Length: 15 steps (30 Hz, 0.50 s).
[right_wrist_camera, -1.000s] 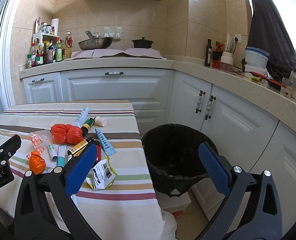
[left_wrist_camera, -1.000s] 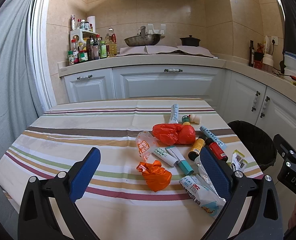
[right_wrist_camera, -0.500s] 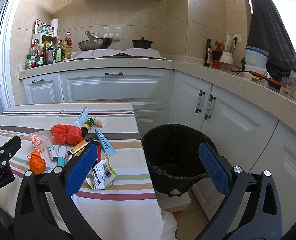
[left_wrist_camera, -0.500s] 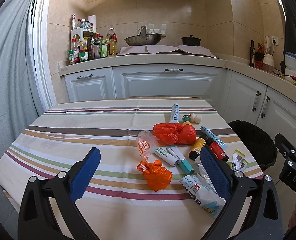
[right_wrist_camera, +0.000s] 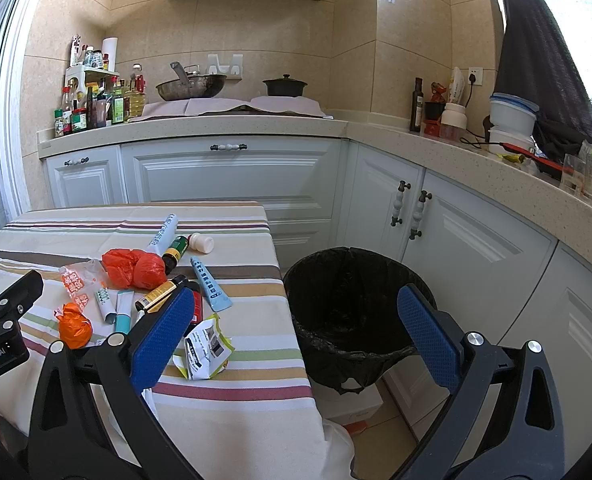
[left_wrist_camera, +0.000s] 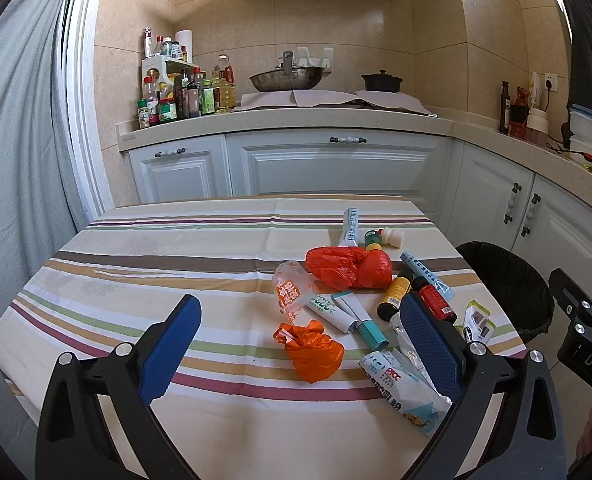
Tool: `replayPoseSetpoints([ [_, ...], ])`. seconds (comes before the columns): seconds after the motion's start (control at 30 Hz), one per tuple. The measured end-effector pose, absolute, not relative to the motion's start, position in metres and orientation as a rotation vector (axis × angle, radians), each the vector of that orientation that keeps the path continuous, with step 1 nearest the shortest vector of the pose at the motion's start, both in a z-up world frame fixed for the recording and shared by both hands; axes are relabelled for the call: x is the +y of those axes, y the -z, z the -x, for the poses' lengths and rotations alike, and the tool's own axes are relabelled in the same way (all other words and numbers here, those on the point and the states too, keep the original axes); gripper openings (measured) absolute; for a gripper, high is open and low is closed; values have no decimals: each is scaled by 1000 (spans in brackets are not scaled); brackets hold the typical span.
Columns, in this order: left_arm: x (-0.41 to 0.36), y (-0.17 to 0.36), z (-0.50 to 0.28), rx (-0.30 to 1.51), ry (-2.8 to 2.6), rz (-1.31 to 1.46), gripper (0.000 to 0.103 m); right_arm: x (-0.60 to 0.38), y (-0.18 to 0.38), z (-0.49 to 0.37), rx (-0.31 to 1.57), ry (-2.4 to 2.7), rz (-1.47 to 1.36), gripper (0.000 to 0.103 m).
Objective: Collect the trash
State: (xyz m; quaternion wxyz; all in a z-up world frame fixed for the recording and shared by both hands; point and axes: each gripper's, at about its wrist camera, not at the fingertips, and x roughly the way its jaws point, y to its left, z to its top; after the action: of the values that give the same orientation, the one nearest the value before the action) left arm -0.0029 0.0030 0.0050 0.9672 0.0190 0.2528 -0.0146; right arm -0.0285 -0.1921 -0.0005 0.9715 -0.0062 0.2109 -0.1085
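Both hand-held grippers hover wide open and empty at the near edge of the striped bench [left_wrist_camera: 143, 256].

The left hand-held gripper [left_wrist_camera: 300, 340] points level across the bench, its blue pads astride an orange bag [left_wrist_camera: 314, 350] lying in the litter of tubes, bottles and a red bag [left_wrist_camera: 348, 266]. The right hand-held gripper [right_wrist_camera: 296, 336] faces the bench's right edge, beside a torn packet [right_wrist_camera: 205, 348], its gap framing the black-lined bin [right_wrist_camera: 356, 312] on the floor.

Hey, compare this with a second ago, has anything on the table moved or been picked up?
Nothing visibly changed. Both the left gripper and right gripper remain open and empty, the trash on the striped table lies where it was, and nothing has gone into the black bin.
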Motion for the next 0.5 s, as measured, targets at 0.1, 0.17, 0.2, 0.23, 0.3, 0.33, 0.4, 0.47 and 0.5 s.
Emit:
replayPoseSetpoints([
  [0.1, 3, -5, 3, 509, 29, -38, 97, -192, 0, 28, 427, 219, 12, 99],
  [0.17, 3, -5, 3, 511, 29, -38, 97, -193, 0, 28, 427, 219, 13, 99],
  [0.2, 3, -5, 3, 511, 30, -38, 97, -191, 0, 28, 427, 219, 12, 99],
  [0.23, 3, -5, 3, 510, 29, -38, 97, -191, 0, 28, 427, 219, 12, 99],
  [0.3, 3, -5, 3, 509, 28, -40, 97, -192, 0, 28, 428, 219, 12, 99],
  [0.33, 3, -5, 3, 510, 29, -38, 97, -191, 0, 28, 428, 219, 12, 99],
  [0.4, 3, -5, 3, 511, 27, -38, 97, -193, 0, 27, 430, 221, 12, 99],
  [0.47, 3, -4, 2, 516, 24, -42, 97, -195, 2, 27, 437, 219, 11, 99],
  [0.5, 3, -3, 1, 519, 22, -44, 97, -195, 9, 27, 440, 218, 10, 99],
])
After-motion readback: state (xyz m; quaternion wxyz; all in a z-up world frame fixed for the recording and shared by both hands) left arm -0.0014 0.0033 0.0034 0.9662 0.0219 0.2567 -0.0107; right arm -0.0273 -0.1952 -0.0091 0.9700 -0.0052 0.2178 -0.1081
